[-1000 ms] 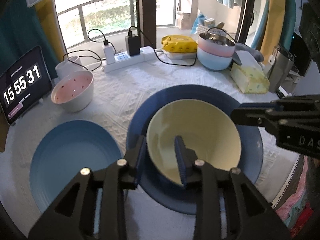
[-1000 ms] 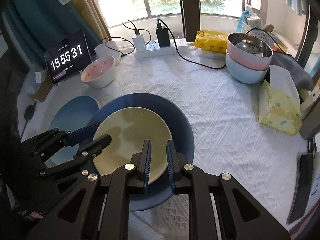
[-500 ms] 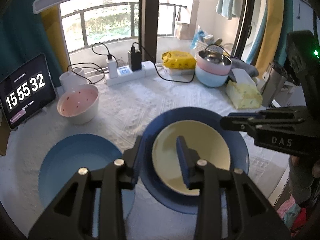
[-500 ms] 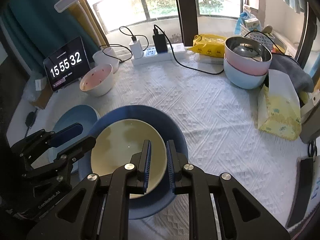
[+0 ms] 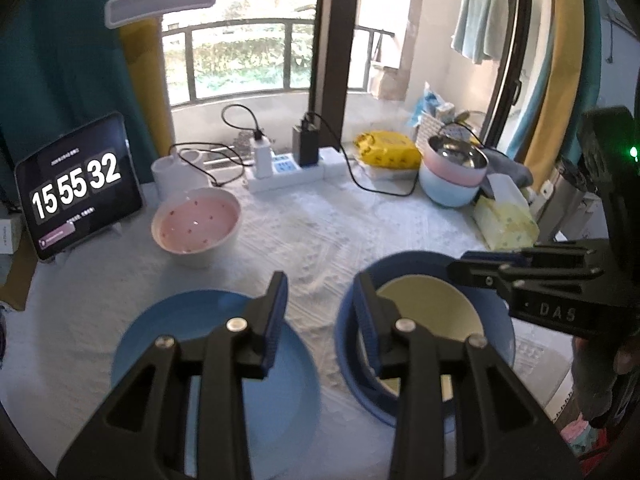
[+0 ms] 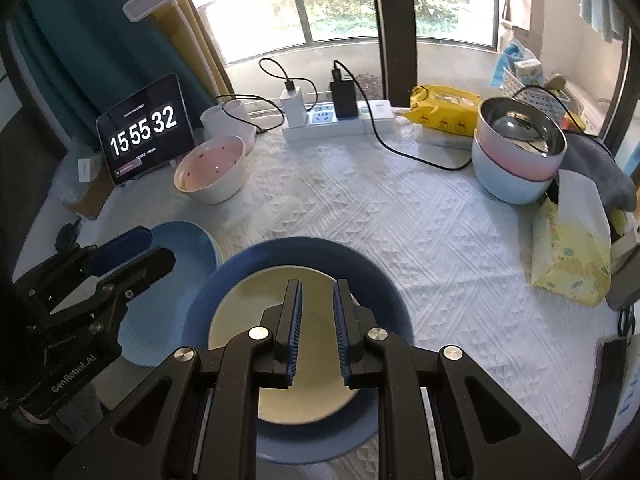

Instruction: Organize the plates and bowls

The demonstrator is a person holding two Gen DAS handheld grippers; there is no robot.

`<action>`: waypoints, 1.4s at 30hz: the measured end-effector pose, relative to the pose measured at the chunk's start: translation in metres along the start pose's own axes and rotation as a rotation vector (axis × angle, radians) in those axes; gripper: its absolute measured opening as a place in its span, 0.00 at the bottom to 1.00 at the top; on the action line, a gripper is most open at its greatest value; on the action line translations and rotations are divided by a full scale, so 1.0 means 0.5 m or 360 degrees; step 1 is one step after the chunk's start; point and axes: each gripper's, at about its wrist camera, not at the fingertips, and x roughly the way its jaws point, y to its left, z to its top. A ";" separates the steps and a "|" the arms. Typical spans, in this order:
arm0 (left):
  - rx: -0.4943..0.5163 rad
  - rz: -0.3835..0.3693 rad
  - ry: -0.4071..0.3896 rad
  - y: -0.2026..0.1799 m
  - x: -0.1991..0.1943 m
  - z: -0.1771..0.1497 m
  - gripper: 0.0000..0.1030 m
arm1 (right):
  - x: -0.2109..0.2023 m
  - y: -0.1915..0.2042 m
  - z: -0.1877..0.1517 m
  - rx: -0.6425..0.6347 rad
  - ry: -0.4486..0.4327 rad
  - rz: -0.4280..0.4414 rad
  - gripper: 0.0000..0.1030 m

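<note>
A cream bowl (image 6: 248, 312) sits inside a dark blue plate (image 6: 304, 252) at the table's front; both also show in the left wrist view, the bowl (image 5: 428, 304) and the plate (image 5: 416, 264). A light blue plate (image 5: 200, 320) lies to its left, also in the right wrist view (image 6: 188, 240). A pink-lined white bowl (image 5: 196, 224) stands behind it. My left gripper (image 5: 320, 292) is open and empty, high above the gap between the two plates. My right gripper (image 6: 316, 300) is open and empty above the cream bowl.
Stacked pink and blue bowls with a steel one on top (image 6: 520, 152) stand at the back right. A yellow tissue box (image 6: 572, 248), a power strip with cables (image 6: 332, 120), a clock tablet (image 6: 144, 128) and a white cup (image 6: 224, 116) ring the white tablecloth (image 6: 440, 240).
My left gripper let go of the cream bowl, opened wider, rose and drew back to the left. My right gripper also rose and opened a little. The bowl now rests in the dark blue plate.
</note>
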 end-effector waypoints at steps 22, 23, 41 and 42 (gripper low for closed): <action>-0.0137 0.0056 -0.0071 0.144 -0.019 0.015 0.35 | 0.050 0.134 0.070 -0.0143 0.0019 0.0033 0.17; -0.0145 0.0052 -0.0069 0.151 -0.020 0.014 0.35 | 0.052 0.139 0.072 -0.0148 0.0019 0.0034 0.17; -0.0215 0.0115 -0.0080 0.256 -0.003 0.028 0.35 | 0.107 0.205 0.126 -0.0157 0.0034 0.0057 0.17; -0.0220 0.0117 -0.0074 0.264 0.001 0.031 0.35 | 0.113 0.209 0.132 -0.0154 0.0036 0.0058 0.17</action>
